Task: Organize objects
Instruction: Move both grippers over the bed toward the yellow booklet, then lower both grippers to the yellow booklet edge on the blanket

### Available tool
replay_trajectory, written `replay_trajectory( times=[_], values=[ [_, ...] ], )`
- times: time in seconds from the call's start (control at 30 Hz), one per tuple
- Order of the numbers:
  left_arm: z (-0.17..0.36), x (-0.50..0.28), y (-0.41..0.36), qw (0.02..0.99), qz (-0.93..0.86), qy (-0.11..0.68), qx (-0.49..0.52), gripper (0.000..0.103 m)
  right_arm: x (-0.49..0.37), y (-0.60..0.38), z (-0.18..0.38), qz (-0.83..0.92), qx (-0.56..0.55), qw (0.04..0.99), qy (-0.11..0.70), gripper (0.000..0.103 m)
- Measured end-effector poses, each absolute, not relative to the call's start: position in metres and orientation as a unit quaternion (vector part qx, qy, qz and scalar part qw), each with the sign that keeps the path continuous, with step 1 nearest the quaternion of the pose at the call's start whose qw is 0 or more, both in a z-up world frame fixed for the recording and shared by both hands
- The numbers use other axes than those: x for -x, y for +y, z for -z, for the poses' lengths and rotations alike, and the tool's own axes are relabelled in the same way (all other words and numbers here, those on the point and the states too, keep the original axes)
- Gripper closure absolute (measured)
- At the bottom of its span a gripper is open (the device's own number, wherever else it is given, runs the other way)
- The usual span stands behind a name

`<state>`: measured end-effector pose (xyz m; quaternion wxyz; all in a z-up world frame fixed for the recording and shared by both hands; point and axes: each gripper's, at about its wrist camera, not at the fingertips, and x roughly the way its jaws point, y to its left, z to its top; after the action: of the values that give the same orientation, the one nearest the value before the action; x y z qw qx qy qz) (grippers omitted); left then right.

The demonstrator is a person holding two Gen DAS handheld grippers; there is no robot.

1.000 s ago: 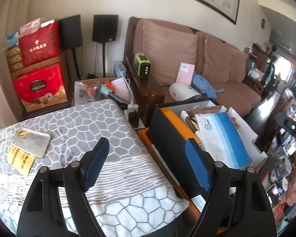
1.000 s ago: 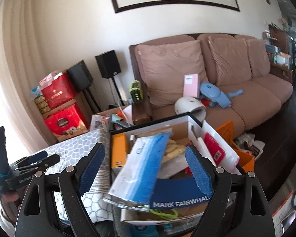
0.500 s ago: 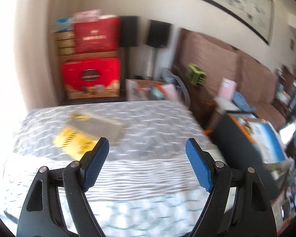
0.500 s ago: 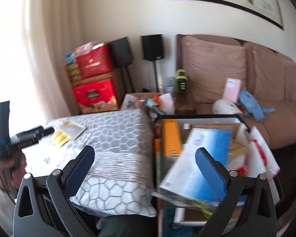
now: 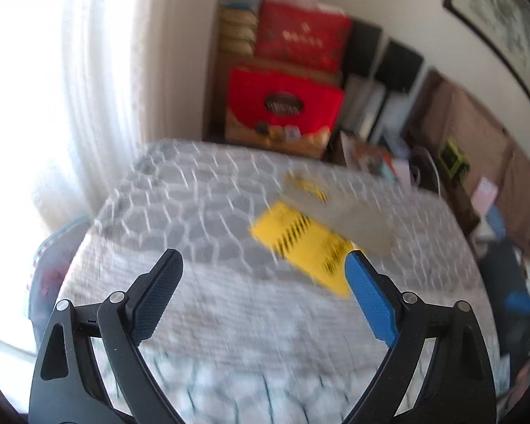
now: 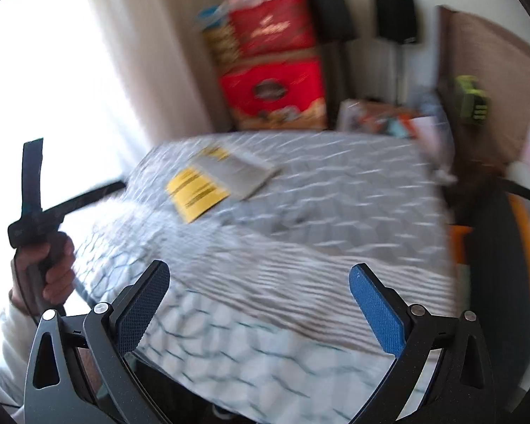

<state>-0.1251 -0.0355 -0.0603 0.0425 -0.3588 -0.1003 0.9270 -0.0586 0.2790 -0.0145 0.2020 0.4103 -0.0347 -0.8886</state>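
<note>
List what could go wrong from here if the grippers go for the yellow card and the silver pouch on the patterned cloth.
1. The silver pouch lies partly over the yellow card, so pinching one may drag the other.
2. Both lie flat on the soft patterned cloth; the open left gripper may bunch fabric instead.
3. The right gripper, also open, faces the same spot, so the two could collide.

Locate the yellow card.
The yellow card lies on the grey patterned cloth, partly under a grey packet; in the right wrist view it sits far left.
</note>
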Motion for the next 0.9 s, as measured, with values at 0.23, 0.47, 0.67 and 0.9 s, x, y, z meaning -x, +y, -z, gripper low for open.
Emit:
replay_trajectory(
  times=[0.23,0.47,0.67,0.9],
  values=[
    [0.087,0.195,-0.041,0.130,-0.903,-0.047,0.407,0.051,0.098,0.204,0.065,0.866,-0.453,0.210,-0.010,0.001],
    [0.099,0.219,-0.028,0.205,-0.884,-0.028,0.419,0.066,0.135,0.184,0.090,0.850,-0.471,0.223,-0.070,0.011],
    [0.111,0.235,-0.019,0.213,-0.874,-0.012,0.437,0.078,0.163,0.172,0.087,0.859,-0.463,0.212,-0.061,0.033],
    [0.127,0.239,-0.019,0.269,-0.835,-0.042,0.478,0.080,0.179,0.158,0.091,0.859,-0.458,0.225,-0.045,0.039]
  ],
)
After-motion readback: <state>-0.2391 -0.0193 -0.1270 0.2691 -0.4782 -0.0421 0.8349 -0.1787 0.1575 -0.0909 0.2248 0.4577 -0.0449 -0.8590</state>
